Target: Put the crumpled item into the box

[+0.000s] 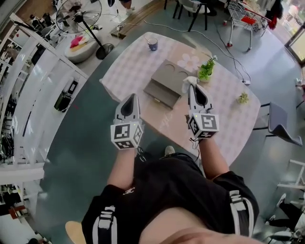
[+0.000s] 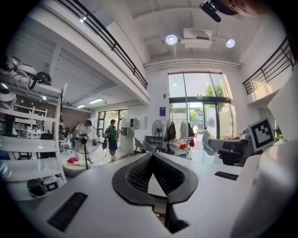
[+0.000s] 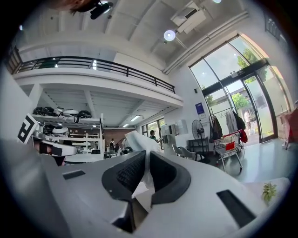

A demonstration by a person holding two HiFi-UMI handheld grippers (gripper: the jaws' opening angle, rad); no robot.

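Note:
A grey-brown box point(image 1: 167, 76) lies open in the middle of the pale checked table point(image 1: 224, 114). My right gripper point(image 1: 191, 86) hangs above the box's right edge, shut on a white crumpled item point(image 1: 189, 80). In the right gripper view the crumpled item point(image 3: 139, 145) is pinched between the dark pads and sticks out past my right gripper point(image 3: 146, 158). My left gripper point(image 1: 133, 98) is held above the table's near left edge, shut with nothing in it. In the left gripper view the tips of my left gripper point(image 2: 152, 156) meet, and the crumpled item point(image 2: 207, 140) shows at the right.
A blue cup point(image 1: 152, 44) stands at the table's far side. A potted plant point(image 1: 206, 70) is right of the box, and a smaller plant point(image 1: 243, 98) sits near the right edge. White shelves point(image 1: 33, 95) line the left. A fan point(image 1: 78, 14), a cart point(image 1: 243, 19) and a chair point(image 1: 281, 125) stand around.

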